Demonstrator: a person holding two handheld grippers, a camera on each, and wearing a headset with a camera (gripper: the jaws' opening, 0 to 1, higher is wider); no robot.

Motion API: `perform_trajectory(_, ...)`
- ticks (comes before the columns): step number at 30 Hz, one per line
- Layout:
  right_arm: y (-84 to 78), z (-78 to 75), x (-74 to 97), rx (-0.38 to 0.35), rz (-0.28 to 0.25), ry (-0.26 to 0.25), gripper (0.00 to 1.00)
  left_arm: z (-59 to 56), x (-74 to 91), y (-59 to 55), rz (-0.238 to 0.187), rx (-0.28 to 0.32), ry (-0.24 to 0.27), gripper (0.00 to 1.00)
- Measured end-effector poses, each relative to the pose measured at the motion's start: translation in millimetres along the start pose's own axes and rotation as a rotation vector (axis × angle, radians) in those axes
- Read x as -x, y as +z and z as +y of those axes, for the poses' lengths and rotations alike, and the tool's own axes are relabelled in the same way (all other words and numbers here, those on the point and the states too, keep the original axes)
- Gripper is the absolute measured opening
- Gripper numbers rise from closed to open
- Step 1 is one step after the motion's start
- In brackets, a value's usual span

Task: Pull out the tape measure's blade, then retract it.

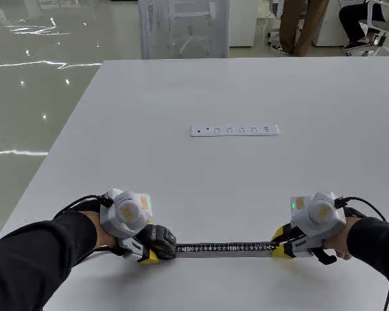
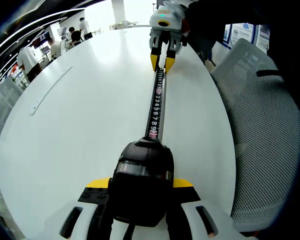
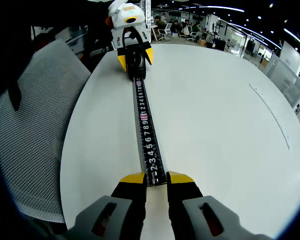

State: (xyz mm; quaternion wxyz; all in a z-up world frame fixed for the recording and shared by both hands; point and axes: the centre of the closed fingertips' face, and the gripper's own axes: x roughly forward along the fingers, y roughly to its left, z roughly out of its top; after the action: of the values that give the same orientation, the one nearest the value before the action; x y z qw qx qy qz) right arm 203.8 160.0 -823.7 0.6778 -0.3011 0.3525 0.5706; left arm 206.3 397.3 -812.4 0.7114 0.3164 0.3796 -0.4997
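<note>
Both grippers (image 1: 157, 251) (image 1: 280, 249) tight on tape measure (image 1: 223, 247).

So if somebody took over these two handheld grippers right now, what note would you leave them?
Left gripper: shut on the tape measure case, low over the white table near its front edge.
Right gripper: shut on the blade at its tip.
The blade runs straight between the two grippers, numbers facing up.
Done: the blade is pulled out of the case.
Left: retracting it, probably by bringing the right gripper back toward the case so the blade feeds in.
</note>
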Motion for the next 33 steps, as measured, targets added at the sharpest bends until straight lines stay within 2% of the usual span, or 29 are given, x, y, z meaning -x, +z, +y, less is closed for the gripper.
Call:
perform_trajectory(6,-1.1,0.1,-0.5,0.015,0.014,-0.001,0.13,0.8,-0.4,0.4,-0.003,-0.002,0.008,0.37)
perform_trajectory(13,-1.1,0.2,-0.6,-0.009,0.01,-0.011,0.14,2.4,-0.6,2.5,-0.048,-0.019,0.049,0.38)
perform_trajectory(15,-1.8,-1.2,-0.5,-0.047,0.016,-0.03,0.15,4.4,-1.0,-1.6,-0.041,0.016,0.061,0.39)
perform_trajectory(17,-0.8,-2.5,-0.7,-0.047,0.015,-0.044,0.17,6.7,-0.9,-3.8,-0.047,0.031,0.073,0.41)
perform_trajectory(19,-0.2,-4.9,-0.3,-0.042,0.011,-0.071,0.22,13.0,1.4,-9.2,-0.042,0.087,0.105,0.48)
perform_trajectory(20,-0.3,-5.0,0.2,-0.053,0.01,-0.079,0.26,15.7,4.3,-8.1,-0.061,0.115,0.116,0.53)
perform_trajectory(22,1.3,-8.7,2.5,-0.065,-0.008,-0.118,0.33,28.4,10.5,-5.9,-0.098,0.13,0.179,0.7)
perform_trajectory(24,4.7,-11.4,5.8,-0.094,-0.054,-0.151,0.34,33.1,16.3,-7.4,-0.124,0.219,0.191,0.87)
perform_trajectory(25,6.4,-13.3,8.8,-0.101,-0.078,-0.175,0.36,35.5,19.9,-8.8,-0.136,0.27,0.194,0.91)
perform_trajectory(27,8.8,-13.0,13.7,-0.132,-0.105,-0.197,0.44,36.5,24.7,-11.0,-0.153,0.311,0.191,0.96)
perform_trajectory(29,12.0,-10.1,18.8,-0.18,-0.15,-0.191,0.51,40.2,34.1,-9.5,-0.207,0.352,0.217,1.0)
perform_trajectory(30,13.3,-9.5,23.7,-0.194,-0.173,-0.199,0.56,40.9,38.9,-8.2,-0.258,0.403,0.225,1.0)
perform_trajectory(32,11.0,-10.2,33.4,-0.194,-0.188,-0.236,0.59,40.1,47.3,-10.3,-0.304,0.459,0.238,1.0)
perform_trajectory(33,9.4,-10.2,35.9,-0.204,-0.196,-0.246,0.6,39.6,49.4,-12.0,-0.314,0.465,0.246,1.0)
